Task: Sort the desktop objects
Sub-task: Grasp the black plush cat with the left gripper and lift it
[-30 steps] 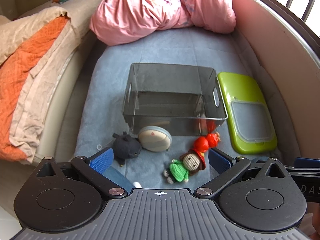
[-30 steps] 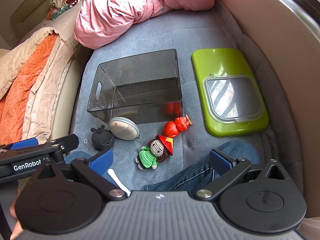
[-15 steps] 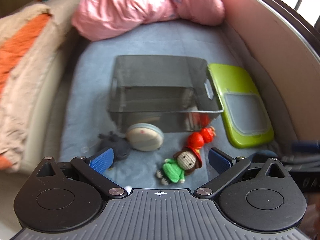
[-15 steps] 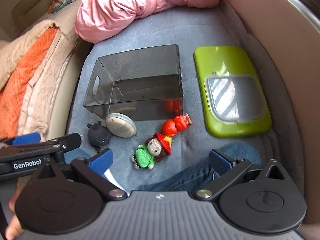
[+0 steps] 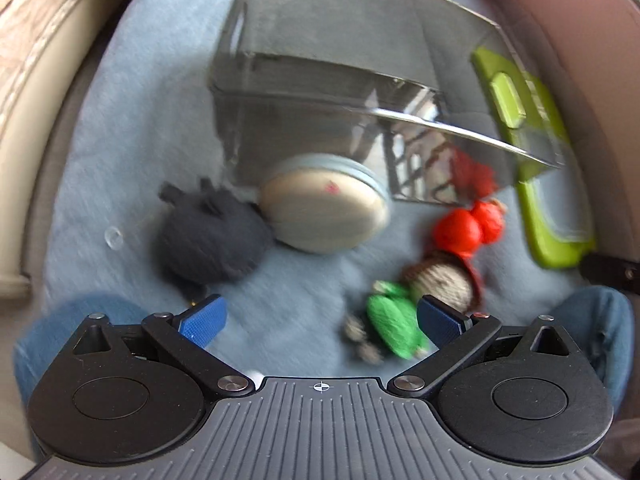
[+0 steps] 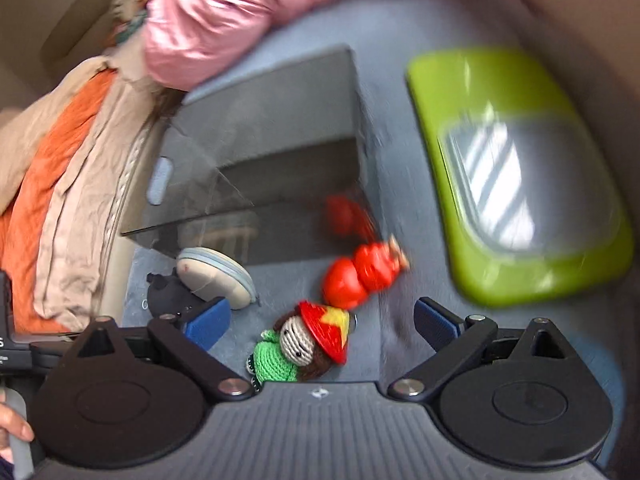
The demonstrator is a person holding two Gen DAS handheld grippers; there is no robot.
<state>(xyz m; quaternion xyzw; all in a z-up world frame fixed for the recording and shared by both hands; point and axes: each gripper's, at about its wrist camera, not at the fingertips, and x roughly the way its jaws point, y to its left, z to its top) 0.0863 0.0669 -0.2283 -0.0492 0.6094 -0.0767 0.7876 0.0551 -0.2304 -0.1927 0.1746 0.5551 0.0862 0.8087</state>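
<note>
Both views blurred, so I'm keeping calls coarse.

Bin (image 5: 352,92): smoked clear plastic, sits on the blue mat (image 5: 132,112), handle slots in the short walls. Looks rigid and light, walls probably slick. I see nothing lying inside it; the red patch on its front wall reads as a reflection. I wouldn't grab it, it's the likely target.

Green lid (image 6: 516,168): flat on the mat just to the right of the bin, clear window in the middle. Stiff, broad, low edge; hard to pinch except at the rim.

Round pouch (image 5: 324,204): beige, pale blue zip band, leaning against the bin's front wall. Semi-rigid shell by the look; I'd take it across the thin edge, not the wide face.

Dark plush (image 5: 212,236): touching the pouch on its left. Soft, light, squashes; grip the body, not the small ears.

Doll (image 6: 300,344): crochet, green body, red hat, on the mat in front of the bin. Soft, grippy yarn, nothing fragile. Best hold is across the head or torso.

Red toy (image 6: 360,272): just beyond the doll's hat, near the bin's front right corner. Looks smooth, lumpy, maybe slippery; pinch at the waist between the lobes.

Left gripper (image 5: 320,316): jaws wide apart, nothing in them, low over the mat; doll beside its right finger.

Right gripper (image 6: 320,324): also wide apart and empty, doll lying between the fingers.
</note>
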